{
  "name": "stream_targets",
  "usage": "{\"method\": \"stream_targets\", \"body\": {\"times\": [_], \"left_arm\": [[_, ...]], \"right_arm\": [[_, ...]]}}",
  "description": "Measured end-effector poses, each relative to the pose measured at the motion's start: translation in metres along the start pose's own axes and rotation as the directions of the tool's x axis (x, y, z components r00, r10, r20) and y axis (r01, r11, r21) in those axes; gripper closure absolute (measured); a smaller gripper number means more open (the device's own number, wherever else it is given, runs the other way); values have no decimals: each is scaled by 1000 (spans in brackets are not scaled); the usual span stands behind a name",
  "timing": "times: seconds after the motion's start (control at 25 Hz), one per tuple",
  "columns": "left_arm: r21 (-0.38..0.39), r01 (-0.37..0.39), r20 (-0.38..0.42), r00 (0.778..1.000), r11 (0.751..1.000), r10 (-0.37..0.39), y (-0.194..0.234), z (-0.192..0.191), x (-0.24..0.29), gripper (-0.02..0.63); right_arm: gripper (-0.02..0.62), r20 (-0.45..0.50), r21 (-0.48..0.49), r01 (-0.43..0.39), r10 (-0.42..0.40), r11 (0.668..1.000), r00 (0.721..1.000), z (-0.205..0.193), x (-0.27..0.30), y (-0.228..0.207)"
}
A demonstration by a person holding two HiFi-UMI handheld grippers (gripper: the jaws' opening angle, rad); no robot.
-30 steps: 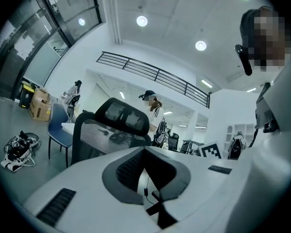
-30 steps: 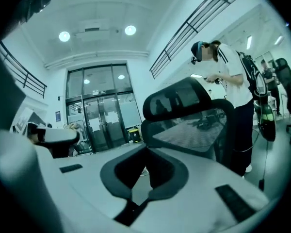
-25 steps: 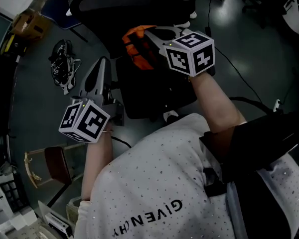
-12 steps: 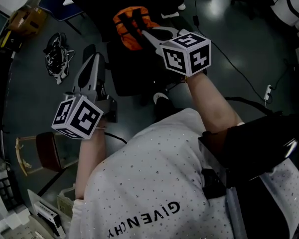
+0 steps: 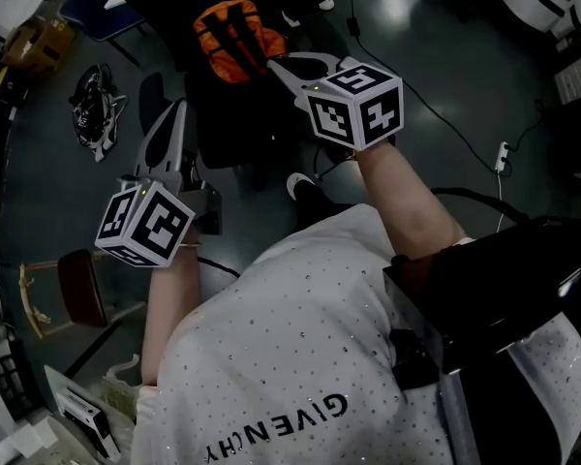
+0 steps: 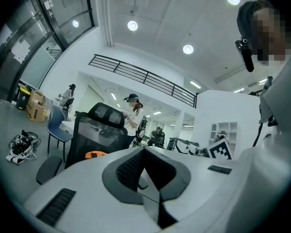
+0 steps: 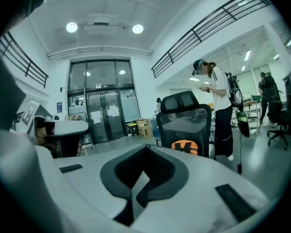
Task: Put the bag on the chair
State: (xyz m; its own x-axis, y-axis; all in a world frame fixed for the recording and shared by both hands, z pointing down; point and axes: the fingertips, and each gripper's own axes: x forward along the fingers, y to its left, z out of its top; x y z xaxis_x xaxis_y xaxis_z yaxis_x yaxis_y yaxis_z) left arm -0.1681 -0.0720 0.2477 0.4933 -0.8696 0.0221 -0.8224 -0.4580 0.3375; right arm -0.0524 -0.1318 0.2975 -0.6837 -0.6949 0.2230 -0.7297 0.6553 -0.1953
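The orange bag (image 5: 234, 39) with black straps lies on the seat of a black mesh-backed office chair (image 5: 237, 124). In the left gripper view the bag (image 6: 94, 155) shows low in front of the chair back (image 6: 99, 127). The right gripper view shows the bag (image 7: 185, 146) against the chair (image 7: 184, 115) as well. My right gripper (image 5: 271, 63) is shut and empty, its tip just at the bag's near right edge. My left gripper (image 5: 174, 109) is also shut and empty, left of the seat beside an armrest. Their closed tips, left (image 6: 144, 149) and right (image 7: 146, 147), point level toward the chair.
A person (image 7: 218, 106) stands behind the chair. A blue chair (image 6: 58, 130) and cardboard boxes (image 6: 34, 106) sit far left. On the floor lie a tangle of gear (image 5: 89, 109), a power strip (image 5: 501, 155) with cables, and a small wooden chair (image 5: 73, 289).
The bag and chair have slid up and left in the head view. Both grippers have shifted across the floor, and the right tip no longer overlaps the bag. Both stay shut.
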Motion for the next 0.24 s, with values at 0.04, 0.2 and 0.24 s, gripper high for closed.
{"method": "stream_targets", "body": {"times": [0.04, 0.2, 0.24], "left_arm": [[1, 4, -1, 1000, 1000, -4, -5, 0, 0, 606], [5, 14, -6, 1000, 1000, -14, -23, -1, -2, 606], [6, 14, -7, 1000, 1000, -14, -27, -2, -3, 606]], "right_arm": [[597, 0, 1, -1, 1, 1000, 1000, 1, -4, 1], [597, -2, 4, -11, 11, 1000, 1000, 0, -23, 8], [597, -3, 5, -13, 13, 1000, 1000, 0, -27, 10]]}}
